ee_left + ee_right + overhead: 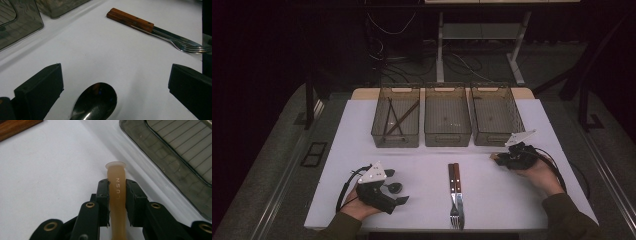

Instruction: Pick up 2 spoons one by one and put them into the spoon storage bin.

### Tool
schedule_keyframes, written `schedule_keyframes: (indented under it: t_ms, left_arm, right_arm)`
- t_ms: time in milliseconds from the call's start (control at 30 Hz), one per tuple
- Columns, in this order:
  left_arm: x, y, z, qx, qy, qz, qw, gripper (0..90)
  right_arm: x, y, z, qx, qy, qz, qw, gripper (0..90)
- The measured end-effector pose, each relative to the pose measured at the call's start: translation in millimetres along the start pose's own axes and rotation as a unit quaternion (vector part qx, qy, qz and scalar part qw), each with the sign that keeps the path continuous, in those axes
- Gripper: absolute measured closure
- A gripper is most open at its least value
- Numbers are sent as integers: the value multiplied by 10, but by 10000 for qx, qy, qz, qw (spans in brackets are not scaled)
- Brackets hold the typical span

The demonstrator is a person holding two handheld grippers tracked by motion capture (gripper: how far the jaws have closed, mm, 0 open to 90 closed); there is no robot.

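Sitting clamped between right hand-held gripper (117, 195) jaws: tan handle (117, 185)

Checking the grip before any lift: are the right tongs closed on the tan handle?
Yes, in the right gripper view the right tongs pinch the tan handle from both sides.

Bins (447, 122) block the far side.

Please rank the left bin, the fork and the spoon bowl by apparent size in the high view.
1. left bin, clearly the largest.
2. fork, long and thin.
3. spoon bowl, smallest; only its dark rounded end shows beside the left tongs.
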State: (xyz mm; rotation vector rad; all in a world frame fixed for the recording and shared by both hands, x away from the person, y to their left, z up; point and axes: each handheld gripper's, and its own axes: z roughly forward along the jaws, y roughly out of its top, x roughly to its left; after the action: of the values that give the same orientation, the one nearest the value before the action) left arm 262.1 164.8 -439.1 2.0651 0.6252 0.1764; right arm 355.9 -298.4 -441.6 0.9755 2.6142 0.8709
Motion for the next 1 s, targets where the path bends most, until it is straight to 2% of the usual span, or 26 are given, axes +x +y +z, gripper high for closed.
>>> schedule_keyframes:
  t_ms: [167, 367, 733, 1000]
  left_arm:
    - [0, 1, -1, -2, -6, 14, 10000, 0]
    - [-1, 2, -2, 0, -6, 13, 10000, 0]
    - [1, 1, -1, -4, -15, 10, 10000, 0]
    - [20, -13, -8, -22, -11, -41, 10000, 0]
  right_arm:
    - [-25, -16, -29, -7, 31, 169, 9999, 742]
    - [-71, -37, -124, -276, 179, 396, 9987, 744]
    - [-62, 8, -251, -579, 309, 495, 9966, 744]
    - [-48, 107, -402, -815, 286, 600, 9945, 743]
